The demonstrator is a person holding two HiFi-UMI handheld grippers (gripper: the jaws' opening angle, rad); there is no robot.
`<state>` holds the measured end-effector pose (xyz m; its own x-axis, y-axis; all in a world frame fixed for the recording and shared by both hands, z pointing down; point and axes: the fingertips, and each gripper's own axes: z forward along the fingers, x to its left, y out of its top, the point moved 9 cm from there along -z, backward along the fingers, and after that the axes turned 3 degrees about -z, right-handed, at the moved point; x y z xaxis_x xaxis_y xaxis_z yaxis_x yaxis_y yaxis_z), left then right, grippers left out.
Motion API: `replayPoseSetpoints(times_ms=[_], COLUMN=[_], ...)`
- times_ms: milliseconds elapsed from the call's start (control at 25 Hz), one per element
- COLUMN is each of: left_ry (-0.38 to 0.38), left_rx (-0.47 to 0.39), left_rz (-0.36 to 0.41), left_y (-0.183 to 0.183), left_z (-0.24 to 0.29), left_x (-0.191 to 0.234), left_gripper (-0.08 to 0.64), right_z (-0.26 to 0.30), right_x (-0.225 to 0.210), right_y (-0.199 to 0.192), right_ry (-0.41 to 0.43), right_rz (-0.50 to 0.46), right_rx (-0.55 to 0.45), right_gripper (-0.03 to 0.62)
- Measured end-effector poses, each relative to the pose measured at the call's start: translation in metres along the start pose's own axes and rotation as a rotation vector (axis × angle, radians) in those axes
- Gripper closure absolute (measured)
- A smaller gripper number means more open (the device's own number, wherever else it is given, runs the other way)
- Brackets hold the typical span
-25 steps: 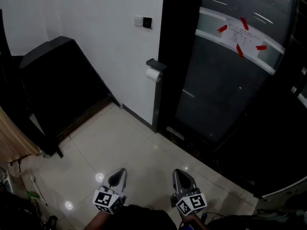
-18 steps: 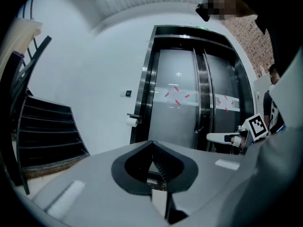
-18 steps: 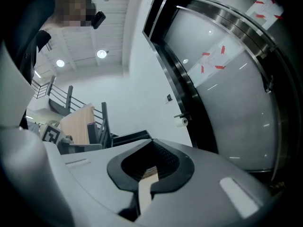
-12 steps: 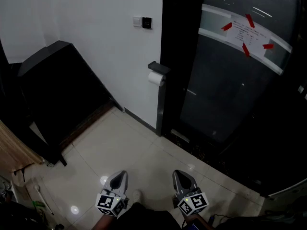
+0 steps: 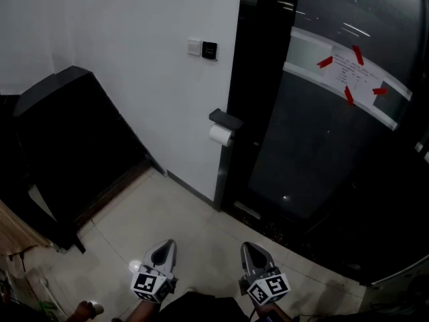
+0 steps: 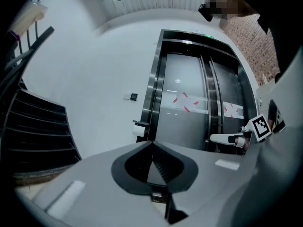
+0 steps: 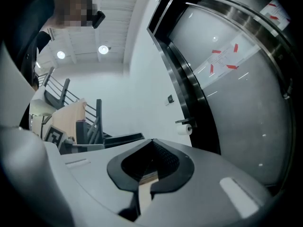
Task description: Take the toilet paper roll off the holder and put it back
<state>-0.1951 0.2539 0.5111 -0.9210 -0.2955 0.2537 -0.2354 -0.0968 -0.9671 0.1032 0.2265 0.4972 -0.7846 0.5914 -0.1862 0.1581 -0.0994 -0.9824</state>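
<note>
A white toilet paper roll (image 5: 220,134) hangs under a dark holder (image 5: 225,119) on the white wall, beside a black door frame. Both gripper views show it small and far ahead: the roll (image 6: 140,131) under its holder (image 6: 141,124), and the roll (image 7: 183,129) again. My left gripper (image 5: 165,249) and right gripper (image 5: 251,249) are low in the head view, side by side over the tiled floor, well short of the roll. Both point level toward the wall. Each has its jaws together with nothing between them, as seen at the left gripper (image 6: 152,142) and the right gripper (image 7: 152,140).
A dark glass door (image 5: 322,153) carries a paper taped with red strips (image 5: 352,66). A black slanted stair side (image 5: 60,133) fills the left. A wall switch (image 5: 202,47) sits above the holder. Pale floor tiles (image 5: 161,200) lie between me and the wall.
Both grippers and the camera have moved forward toward the wall. In the head view the roll and holder now sit lower and nearer. The jaws stayed together.
</note>
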Motion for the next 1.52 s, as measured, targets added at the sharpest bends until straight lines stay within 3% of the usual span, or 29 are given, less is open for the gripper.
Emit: replayPoseSetpoints(times_ms=[480,760,1080,1520], left_ry=[-0.043,-0.047,0.086,0.097], left_rx=[0.026,0.063,0.036,0.033], left_rz=[-0.029,-0.060,-0.034,0.031], left_y=[0.007,-0.003,-0.006,0.010], left_z=[0.050,0.077,0.121,0.232], left_x=[0.061,0.054,0.061,0.048], left_gripper=[0.558,0.558,0.558,0.558], right_z=[0.062,0.069,0.137,0.208], right_x=[0.004,-0.025,-0.080,-0.176], right_y=[-0.006,-0.010,0.001,0.015], right_ry=[-0.042,-0.076,0.050,0.101], right_rz=[-0.014,0.011,0.022,0.070], right_rx=[0.032,0.063,0.048,0.017], right_gripper=[0.580,0.580,0.579,0.580])
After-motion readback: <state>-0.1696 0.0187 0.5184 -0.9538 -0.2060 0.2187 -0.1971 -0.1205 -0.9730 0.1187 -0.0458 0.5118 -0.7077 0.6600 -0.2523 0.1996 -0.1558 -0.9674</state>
